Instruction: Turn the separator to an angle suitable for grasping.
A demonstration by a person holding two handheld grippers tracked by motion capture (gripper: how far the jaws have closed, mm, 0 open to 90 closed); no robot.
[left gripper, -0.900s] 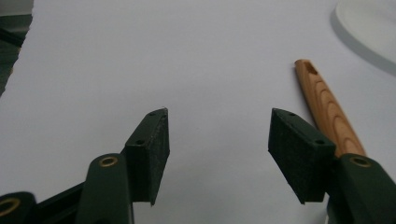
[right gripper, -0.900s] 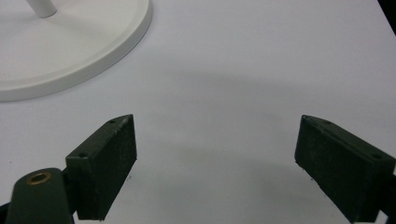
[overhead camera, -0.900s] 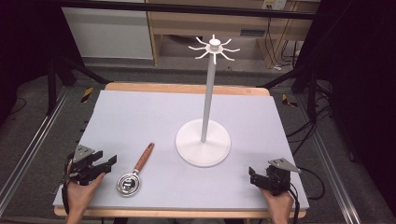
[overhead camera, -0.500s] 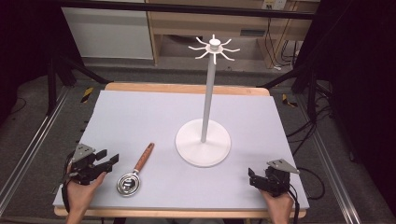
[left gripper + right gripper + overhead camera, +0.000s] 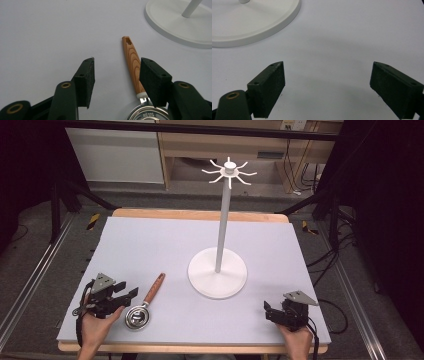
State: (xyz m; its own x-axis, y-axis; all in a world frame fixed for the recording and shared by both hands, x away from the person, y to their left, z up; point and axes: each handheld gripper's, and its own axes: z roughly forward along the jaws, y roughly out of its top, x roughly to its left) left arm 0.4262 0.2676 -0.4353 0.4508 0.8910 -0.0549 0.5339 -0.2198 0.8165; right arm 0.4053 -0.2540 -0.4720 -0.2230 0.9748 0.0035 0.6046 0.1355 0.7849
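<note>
**Wooden-handled metal scoop lying between my left gripper and the white stand**

The scoop (image 5: 144, 303) is lying flat on the pale grey table mat (image 5: 165, 245), near the front left corner. Its bowl (image 5: 137, 317) is round, shallow and polished steel, reflecting the light; stamped lettering on it is showing in my left gripper view, too small to read. A white collar is joining the bowl to a slim, tapering handle (image 5: 132, 62) of reddish-brown wood with a clear oval grain and a small hanging hole at its far end. The handle is pointing away from me and slightly rightward, toward the stand.

My left gripper (image 5: 127, 293) is resting just left of the scoop, apart from it in the high view. I am holding its jaws moderately open, gripping nothing; in its own view the handle is passing just beside the right-hand jaw, and the bowl is lying low between the jaws. The pads (image 5: 90, 82) are flat, matt black and rectangular.

The stand (image 5: 218, 270) is sitting near the mat's centre: a smooth white disc base, a thin upright pole, and a crown of short curved hooks (image 5: 229, 170) radiating at the top.

My right gripper (image 5: 268, 311) is resting near the front right corner, well apart from the scoop, its jaws spread wide over bare mat.
</note>
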